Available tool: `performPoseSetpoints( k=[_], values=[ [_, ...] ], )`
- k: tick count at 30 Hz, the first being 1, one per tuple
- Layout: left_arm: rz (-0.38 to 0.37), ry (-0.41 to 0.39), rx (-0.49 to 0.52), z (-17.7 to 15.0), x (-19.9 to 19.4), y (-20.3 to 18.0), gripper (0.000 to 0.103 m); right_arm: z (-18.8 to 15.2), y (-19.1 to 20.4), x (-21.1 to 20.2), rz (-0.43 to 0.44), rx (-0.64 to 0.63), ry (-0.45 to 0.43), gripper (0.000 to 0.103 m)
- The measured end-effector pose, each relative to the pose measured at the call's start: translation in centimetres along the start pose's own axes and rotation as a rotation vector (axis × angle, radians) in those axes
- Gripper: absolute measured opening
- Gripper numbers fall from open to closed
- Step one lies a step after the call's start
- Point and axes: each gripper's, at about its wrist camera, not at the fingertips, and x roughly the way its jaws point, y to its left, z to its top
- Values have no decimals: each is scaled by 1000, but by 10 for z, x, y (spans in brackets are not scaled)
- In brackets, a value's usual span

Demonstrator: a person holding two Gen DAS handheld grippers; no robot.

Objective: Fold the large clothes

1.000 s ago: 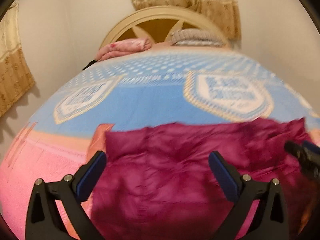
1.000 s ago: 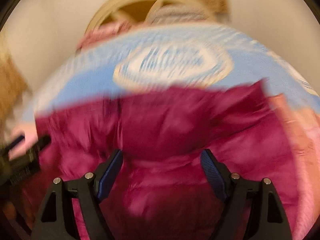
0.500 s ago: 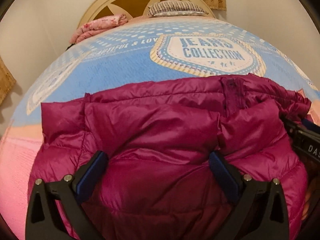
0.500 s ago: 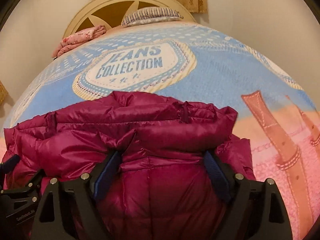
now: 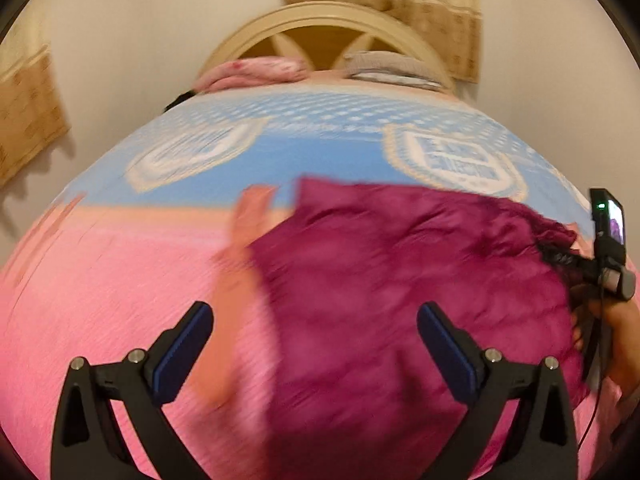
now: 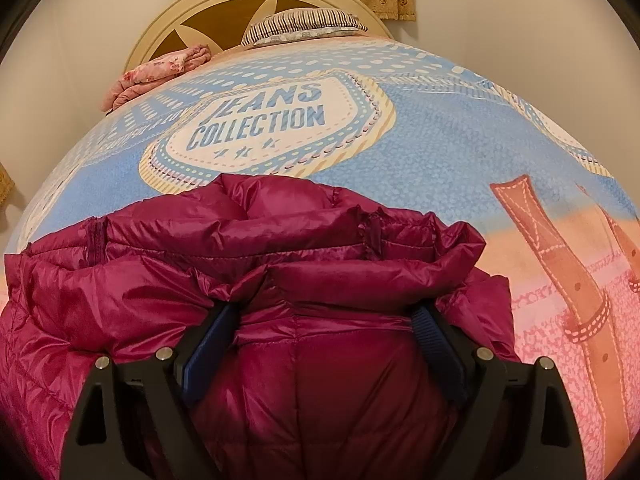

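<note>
Right gripper (image 6: 324, 344), jaws just opened wide over the folded jacket (image 6: 256, 280) mid-bed (image 6: 460, 128), should lift clear gently as my left gripper (image 5: 316, 344), also wide, backs off.

Left gripper (image 5: 316, 344): black angular arms, dark-blue ribbed pads, two silver screw heads per arm. Right gripper (image 6: 324, 332): same build. At 3 o'clock in left view, hand (image 5: 624, 344) beside black cable, green LED.
</note>
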Motion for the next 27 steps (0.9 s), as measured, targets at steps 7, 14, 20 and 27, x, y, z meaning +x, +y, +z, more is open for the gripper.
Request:
performPoseSetpoints(
  k=[7,14,20,27],
  values=[
    [-302,95,-178,-35,24,30,95,-1,0,-3,4,0,-9,90],
    [-358,124,-202,-20,61,26,72,-1,-2,-4,11,4,-12,90],
    [-470,135,-208,-24,62,30,25,0,-2,-9,31,1,-15,90],
    [-516,70,-166,-16,40,28,16,-8,36,-80,137,-104,-137,90]
  ],
)
